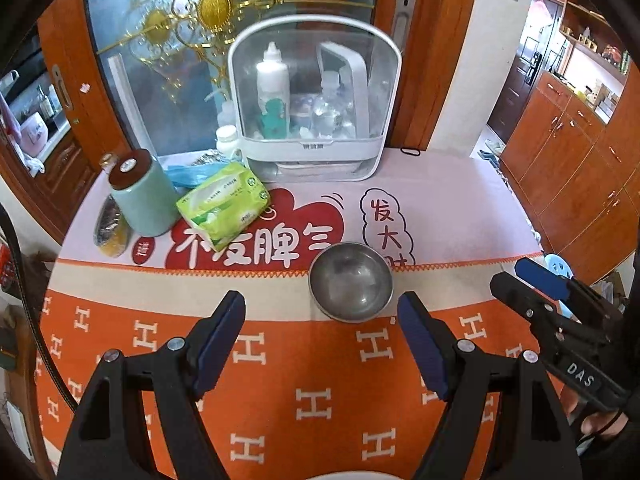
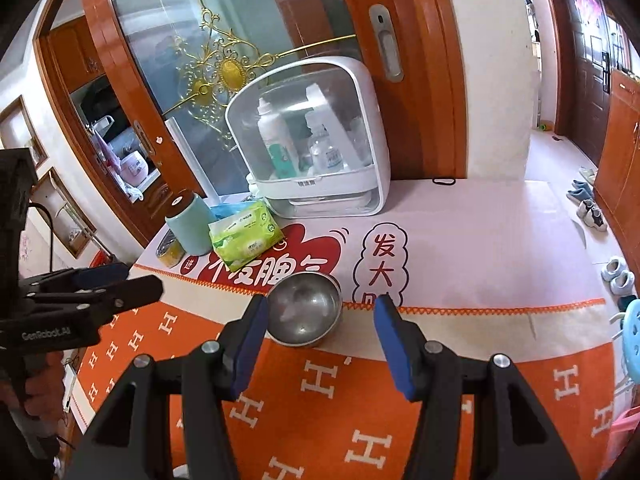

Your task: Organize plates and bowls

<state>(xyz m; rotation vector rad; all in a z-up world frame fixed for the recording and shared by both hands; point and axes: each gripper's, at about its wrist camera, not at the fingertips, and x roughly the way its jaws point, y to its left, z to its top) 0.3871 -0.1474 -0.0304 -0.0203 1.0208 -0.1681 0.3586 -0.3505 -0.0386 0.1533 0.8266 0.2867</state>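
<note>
Steel bowl point(image 1: 351, 281), centre frame, on worktop point(image 1: 280, 380). Left tongs point(image 1: 322, 340) wide, empty; right tongs point(image 2: 320, 340) half-spread, empty. Risk: smooth curved rim knocked or skidded by pads.

On the table stand 1 steel bowl point(image 1: 351, 281), 1 green tissue pack point(image 1: 223, 210), 1 pale green jar point(image 1: 141, 194), 1 white storage case point(image 1: 314, 100) with 3 bottles visible inside, and 2 grippers: left gripper point(image 1: 322, 344), right gripper point(image 2: 320, 344).

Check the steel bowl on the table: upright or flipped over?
Upright. The steel bowl sits on its base with its rim up; its shiny inside shows, with nothing in it.
</note>
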